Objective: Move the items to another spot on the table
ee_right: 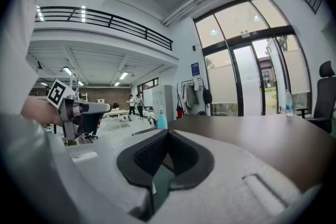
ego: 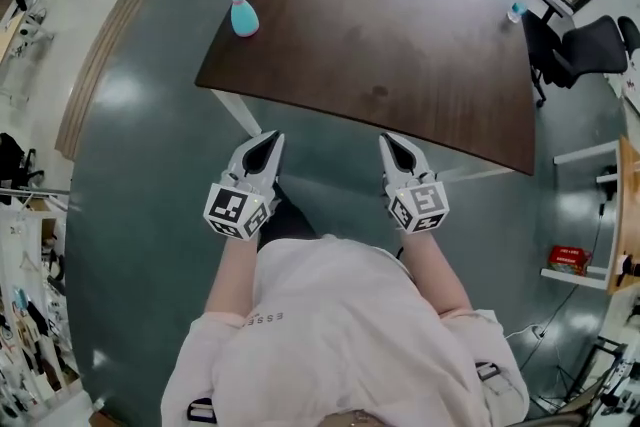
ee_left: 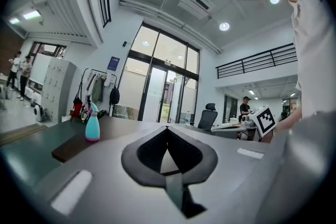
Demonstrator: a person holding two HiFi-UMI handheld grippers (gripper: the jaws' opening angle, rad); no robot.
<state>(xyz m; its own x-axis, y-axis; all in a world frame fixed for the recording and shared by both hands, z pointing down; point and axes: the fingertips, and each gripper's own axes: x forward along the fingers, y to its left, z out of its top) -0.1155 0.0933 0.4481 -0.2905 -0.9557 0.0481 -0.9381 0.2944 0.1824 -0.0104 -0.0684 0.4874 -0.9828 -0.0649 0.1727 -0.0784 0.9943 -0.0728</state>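
A teal spray bottle [ego: 240, 15] with a pink base stands upright near the far left corner of the dark brown table [ego: 400, 45]. The same bottle [ee_left: 92, 124] shows in the left gripper view, and small and far off [ee_right: 161, 119] in the right gripper view. A clear water bottle [ego: 515, 10] stands at the far right corner. Both grippers hover side by side over the floor, short of the table's near edge. My left gripper [ego: 268, 139] is shut and empty, its jaws [ee_left: 167, 129] meeting at a point. My right gripper [ego: 392, 143] is shut too, with nothing in it [ee_right: 168, 131].
A black office chair [ego: 590, 45] stands by the table's right side, and a white shelf with a red box [ego: 568, 260] is at the right. Glass doors and a coat rack lie beyond the table. People stand far off in the room.
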